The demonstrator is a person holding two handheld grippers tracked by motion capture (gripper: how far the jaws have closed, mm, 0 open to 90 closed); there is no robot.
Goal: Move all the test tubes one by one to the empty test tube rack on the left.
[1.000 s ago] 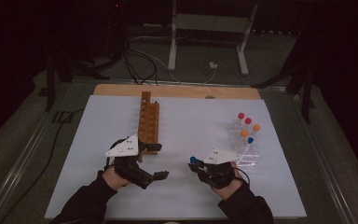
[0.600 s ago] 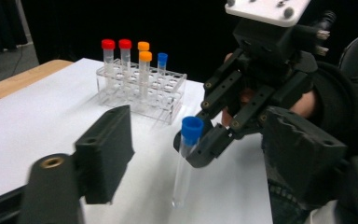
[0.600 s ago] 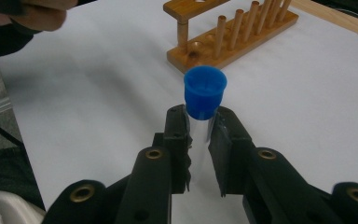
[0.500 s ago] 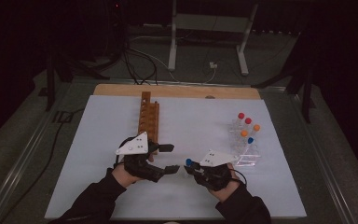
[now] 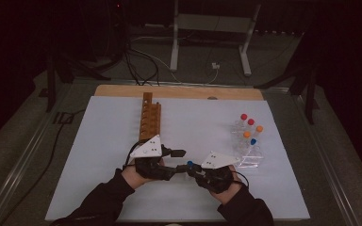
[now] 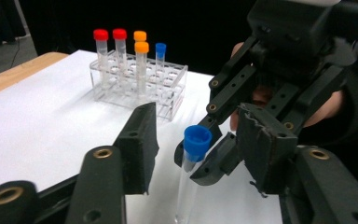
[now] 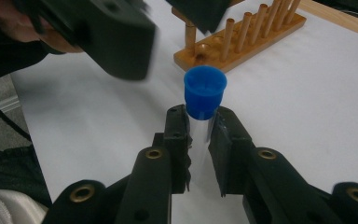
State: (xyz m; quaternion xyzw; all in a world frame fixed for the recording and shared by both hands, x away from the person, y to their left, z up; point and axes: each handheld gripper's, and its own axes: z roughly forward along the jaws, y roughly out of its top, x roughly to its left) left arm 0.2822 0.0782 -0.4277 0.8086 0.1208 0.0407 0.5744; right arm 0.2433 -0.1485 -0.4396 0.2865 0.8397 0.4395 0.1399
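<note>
The right tool (image 7: pixel 198 135) pinches a clear test tube with a blue cap (image 7: pixel 205 91) between its pads, just below the cap, so the cap stands up past the fingertips. In the left gripper view the same tube (image 6: pixel 193 154) stands upright between the left tool's (image 6: pixel 198 144) two jaws, nearer the right jaw than the left one, with a gap on either side; neither pad touches it. That tool's jaws have just been closing with the tube between them, and they are half spread now. In the high view the left tool (image 5: pixel 179 160) and the right tool (image 5: pixel 191 168) meet tip to tip near the front edge of the bench (image 5: pixel 103 122), the blue cap (image 5: pixel 189 163) at the spot where they meet.

Beyond the right tool's tip, past the left tool, a wooden rack (image 7: pixel 242 39) of pegs lies on the white bench cover. Beyond the left tool's tip stands a clear plastic rack (image 6: pixel 140 86) holding five capped tubes: two red (image 6: pixel 100 35), two orange (image 6: pixel 141 47) and one blue (image 6: pixel 160 46).
</note>
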